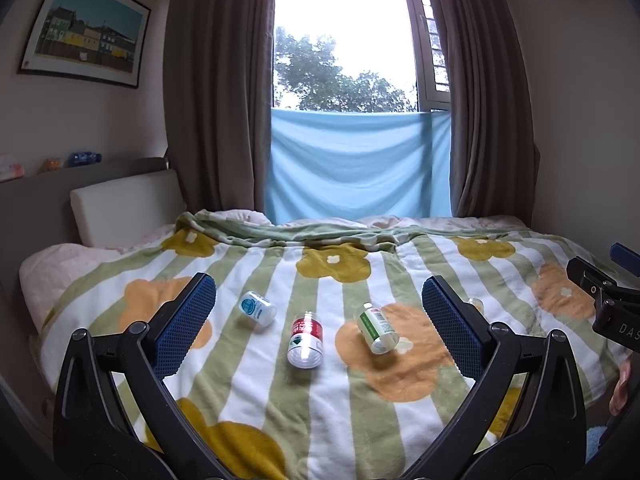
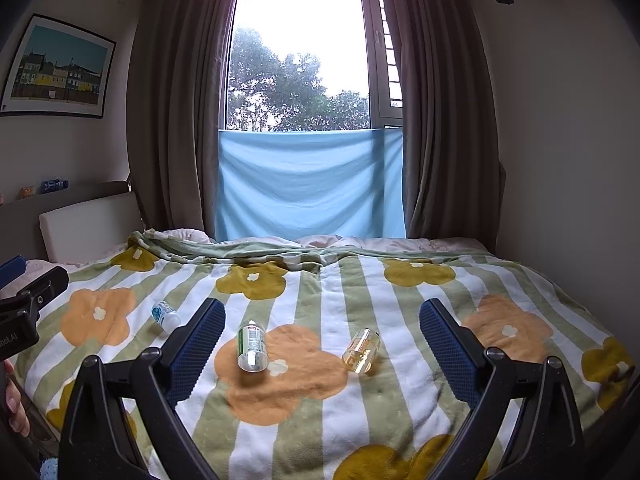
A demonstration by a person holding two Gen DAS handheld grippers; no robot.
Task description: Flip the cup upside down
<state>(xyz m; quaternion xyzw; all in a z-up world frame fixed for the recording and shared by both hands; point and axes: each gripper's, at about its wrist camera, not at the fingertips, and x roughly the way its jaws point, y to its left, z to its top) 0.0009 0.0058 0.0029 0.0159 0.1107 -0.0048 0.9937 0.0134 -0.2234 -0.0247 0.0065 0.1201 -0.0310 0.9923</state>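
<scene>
Four small cups are lying on their sides on the flowered blanket (image 1: pixel 280 420): blue-label cup (image 1: pixel 258 307), red-label cup (image 1: pixel 305 340), green-label cup (image 1: pixel 377 328), amber cup (image 2: pixel 361 350), bases pointing near. Left gripper (image 1: pixel 316 328) and right gripper (image 2: pixel 322 344) are hovering, jaws released, gripping nothing.

Daylight enters from the far window (image 1: pixel 344 36), whose sky is blown out to white. The room is dim, the curtains (image 1: pixel 216 92) dark. Soft shadows lie near the bottles on the bed (image 1: pixel 280 408). Fisheye bending curves walls; corners vignette black.
</scene>
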